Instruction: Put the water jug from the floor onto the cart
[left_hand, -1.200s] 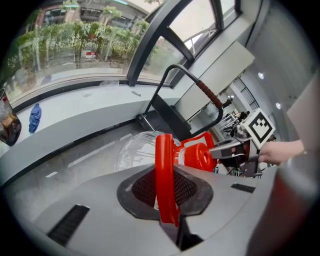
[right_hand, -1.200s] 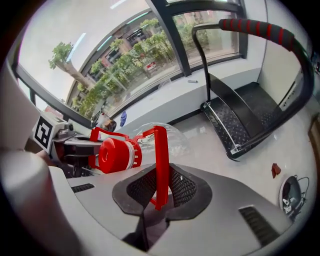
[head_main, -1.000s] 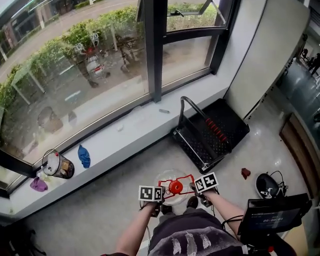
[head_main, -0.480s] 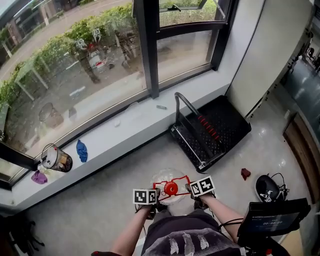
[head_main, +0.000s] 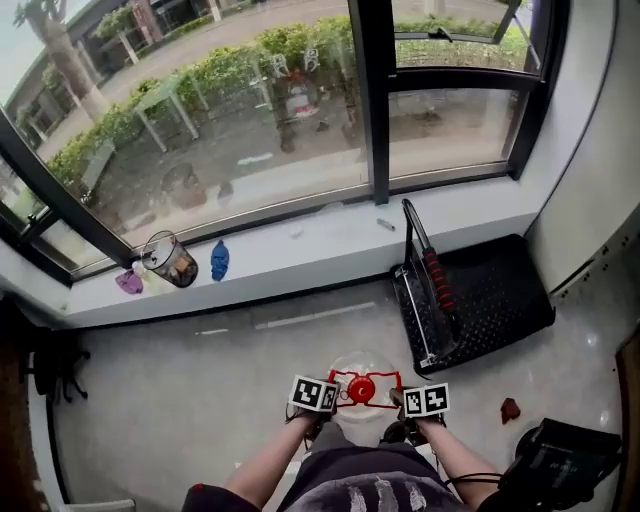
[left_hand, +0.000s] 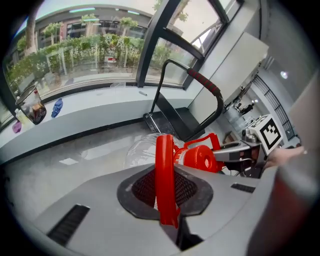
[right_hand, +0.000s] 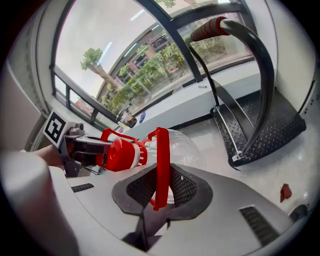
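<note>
Head view and both gripper views, mid-transfer. The clear plastic water jug, with its red screw cap, hangs between the two hands in front of the person's body. It appears to be lifted off the grey tiled floor, though the steep downward view leaves its clearance uncertain.

The left tongs are clamped on one bar of the jug's red carrying handle. The right tongs are clamped on the opposite bar of the same handle. The load is therefore shared evenly, with the cap between the two grips.

Progress: the pick-up is judged complete. What is left is the carry to the black platform cart, the lowering and the release. The cart stands well apart from the jug, ahead and to the right under the window, with its red-sleeved push bar raised and nothing visible on its deck.

Containers: the jug looks transparent, and whether it holds water cannot be told. A clear lidded pitcher on the white window sill holds dark contents.
</note>
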